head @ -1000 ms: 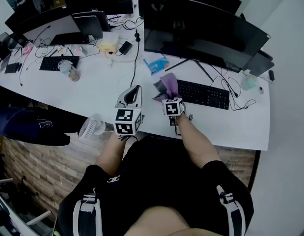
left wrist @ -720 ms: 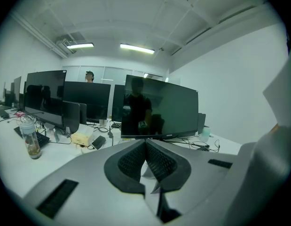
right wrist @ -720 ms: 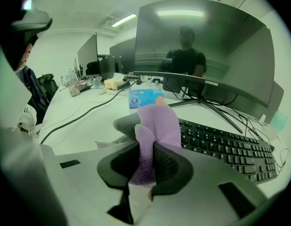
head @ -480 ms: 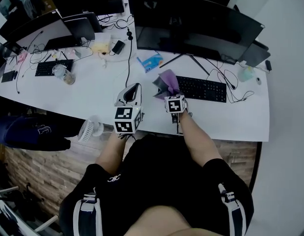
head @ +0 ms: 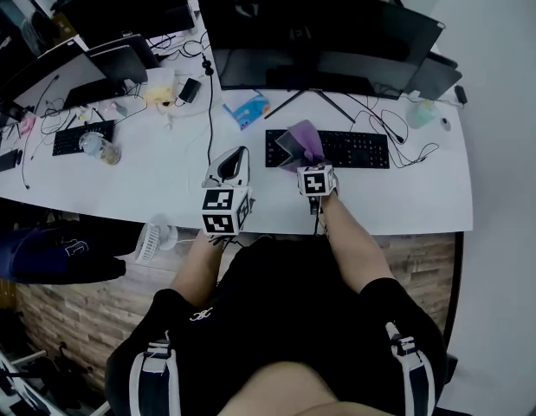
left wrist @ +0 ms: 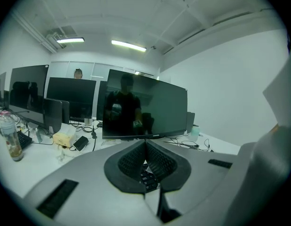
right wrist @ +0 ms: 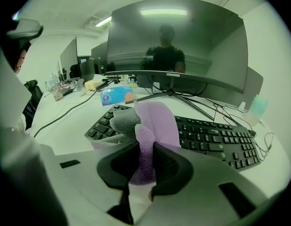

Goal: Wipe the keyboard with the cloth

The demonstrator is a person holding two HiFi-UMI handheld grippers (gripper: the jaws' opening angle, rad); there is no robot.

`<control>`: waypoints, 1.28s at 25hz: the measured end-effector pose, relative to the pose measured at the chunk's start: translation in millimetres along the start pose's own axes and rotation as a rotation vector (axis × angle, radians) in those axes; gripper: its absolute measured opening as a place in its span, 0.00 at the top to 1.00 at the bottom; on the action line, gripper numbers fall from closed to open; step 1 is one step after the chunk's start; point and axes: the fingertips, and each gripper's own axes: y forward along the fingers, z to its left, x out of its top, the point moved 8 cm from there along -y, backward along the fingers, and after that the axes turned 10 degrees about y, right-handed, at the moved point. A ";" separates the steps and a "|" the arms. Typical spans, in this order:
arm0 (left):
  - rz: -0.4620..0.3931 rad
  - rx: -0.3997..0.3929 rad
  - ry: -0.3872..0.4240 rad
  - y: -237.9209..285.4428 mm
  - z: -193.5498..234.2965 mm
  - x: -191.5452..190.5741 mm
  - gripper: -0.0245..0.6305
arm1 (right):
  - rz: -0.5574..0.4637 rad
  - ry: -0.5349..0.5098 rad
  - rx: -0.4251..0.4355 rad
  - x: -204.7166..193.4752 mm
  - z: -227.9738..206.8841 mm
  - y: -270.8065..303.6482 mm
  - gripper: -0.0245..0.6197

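Note:
A black keyboard (head: 337, 148) lies on the white desk (head: 181, 172) in front of a big curved monitor (head: 315, 33). My right gripper (head: 304, 150) is shut on a purple and grey cloth (head: 300, 142), which hangs over the keyboard's left half. In the right gripper view the cloth (right wrist: 150, 126) bunches up between the pads (right wrist: 172, 166), with the keyboard (right wrist: 206, 135) just beyond. My left gripper (head: 235, 159) hovers over bare desk left of the keyboard, jaws shut on nothing (left wrist: 145, 147).
A blue tissue pack (head: 248, 109) lies behind the keyboard's left end. Cables (head: 397, 137) trail at the keyboard's right. Further left are a second keyboard (head: 81, 137), a jar (head: 103, 148), more monitors (head: 120, 3). A small white fan (head: 153, 239) sits below the desk edge.
The right gripper has carried the cloth rightward from the keyboard's left end onto its left half. The left gripper has kept its place.

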 end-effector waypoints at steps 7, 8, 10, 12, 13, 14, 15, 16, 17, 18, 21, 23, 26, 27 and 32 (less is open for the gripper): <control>-0.012 -0.037 0.014 14.2 -18.2 8.3 0.95 | 0.007 0.061 -0.029 -3.4 -40.0 -5.7 0.82; -0.011 -0.041 0.014 15.7 -20.8 8.5 0.95 | 0.008 0.064 -0.032 -4.2 -44.2 -6.5 0.82; -0.008 -0.048 0.013 19.6 -24.7 8.7 0.94 | 0.006 0.069 -0.039 -4.4 -50.2 -7.2 0.82; -0.006 -0.054 0.014 23.8 -28.5 10.2 0.94 | 0.012 0.078 -0.035 -3.4 -54.4 -7.7 0.82; -0.006 -0.057 0.016 25.9 -30.8 11.4 0.94 | 0.015 0.084 -0.032 -2.9 -57.3 -8.0 0.82; -0.007 -0.061 0.017 28.0 -33.3 12.8 0.94 | 0.017 0.089 -0.031 -2.4 -60.6 -8.7 0.82; -0.008 -0.064 0.018 30.1 -35.5 14.4 0.94 | 0.015 0.090 -0.033 -1.7 -63.9 -9.9 0.82; -0.009 -0.067 0.018 32.3 -37.4 16.0 0.94 | 0.012 0.089 -0.036 -0.9 -67.1 -11.2 0.82; -0.010 -0.070 0.019 34.5 -39.0 17.4 0.94 | 0.010 0.088 -0.038 -0.5 -70.2 -12.2 0.82; -0.010 -0.072 0.019 37.1 -40.8 18.6 0.94 | 0.009 0.089 -0.039 -0.3 -73.2 -12.7 0.82; -0.010 -0.083 0.020 46.7 -47.9 22.0 0.94 | 0.008 0.098 -0.044 -0.3 -83.9 -14.0 0.82; -0.010 -0.094 0.021 54.0 -53.8 24.9 0.94 | 0.012 0.097 -0.052 0.3 -92.8 -15.5 0.82; -0.007 -0.116 0.026 67.5 -63.2 30.4 0.94 | 0.030 0.117 -0.067 -0.7 -108.3 -17.9 0.82; -0.006 -0.124 0.028 72.6 -66.9 32.4 0.94 | 0.035 0.131 -0.079 -2.2 -115.5 -18.6 0.82; -0.002 -0.173 0.046 98.8 -87.1 40.7 0.95 | 0.027 0.166 -0.118 -5.2 -150.4 -23.2 0.82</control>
